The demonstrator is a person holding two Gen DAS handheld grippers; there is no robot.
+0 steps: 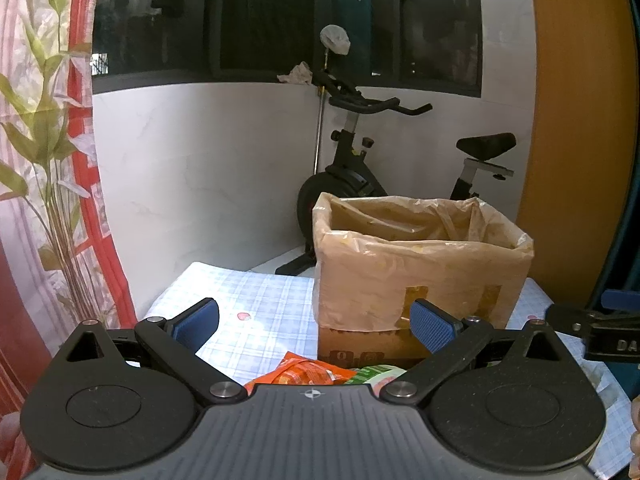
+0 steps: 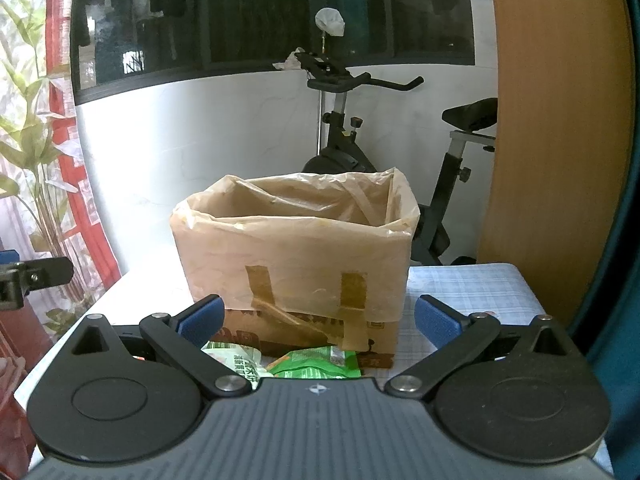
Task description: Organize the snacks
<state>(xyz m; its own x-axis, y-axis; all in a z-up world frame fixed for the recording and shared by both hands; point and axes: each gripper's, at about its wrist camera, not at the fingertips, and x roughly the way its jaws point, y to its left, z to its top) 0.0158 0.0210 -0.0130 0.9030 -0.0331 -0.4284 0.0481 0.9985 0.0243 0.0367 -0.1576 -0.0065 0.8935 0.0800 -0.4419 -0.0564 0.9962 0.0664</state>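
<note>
step: pre-grasp, nothing picked | left hand-held gripper (image 1: 314,326) and right hand-held gripper (image 2: 318,320) both spread, empty | orange foil snack packet (image 1: 296,372) and green plastic snack packets (image 2: 316,364) lying on checked-cloth table (image 1: 256,300) just before plastic-lined cardboard box (image 2: 296,256) | next: descent and closure on one packet judged needed

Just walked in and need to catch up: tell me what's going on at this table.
A person is holding a pair of tongs in each hand, sorting snacks. Both the left tongs and the right tongs are open and hold nothing. They hover over snack packets lying in front of a cardboard box lined with a plastic bag: an orange packet and a green packet. The box stands on a checked tablecloth. Nothing has been picked up yet; what is inside the box cannot be seen.
</note>
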